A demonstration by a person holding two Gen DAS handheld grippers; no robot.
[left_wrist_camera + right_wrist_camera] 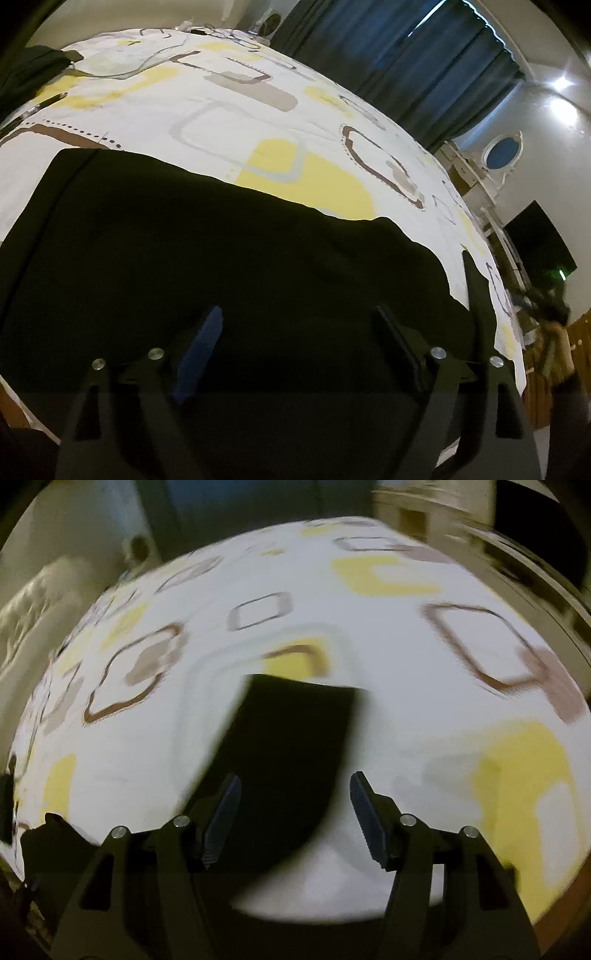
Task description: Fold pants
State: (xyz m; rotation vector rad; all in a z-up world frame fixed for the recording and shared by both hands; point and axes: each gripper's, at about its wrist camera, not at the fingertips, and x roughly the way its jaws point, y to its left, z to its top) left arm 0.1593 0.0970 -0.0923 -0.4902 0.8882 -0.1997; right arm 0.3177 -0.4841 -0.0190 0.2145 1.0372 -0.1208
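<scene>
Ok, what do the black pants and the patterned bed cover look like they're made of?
Black pants: soft matte woven or knit cloth, probably; it drapes limply with no shine, weave too dark to tell. Bed cover: thin printed fabric, likely cotton-type, matte, showing faint creases.

Black pants point(207, 258) lie spread flat on the near part of the patterned bedsheet point(229, 110), one leg point(295, 731) reaching farther.

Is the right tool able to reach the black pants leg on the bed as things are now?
Probably yes. The right tool is open, and the end of the black pants lies flat on the bedsheet just ahead between its fingers, with nothing over it. The picture is blurred, so the gap is unclear.
</scene>
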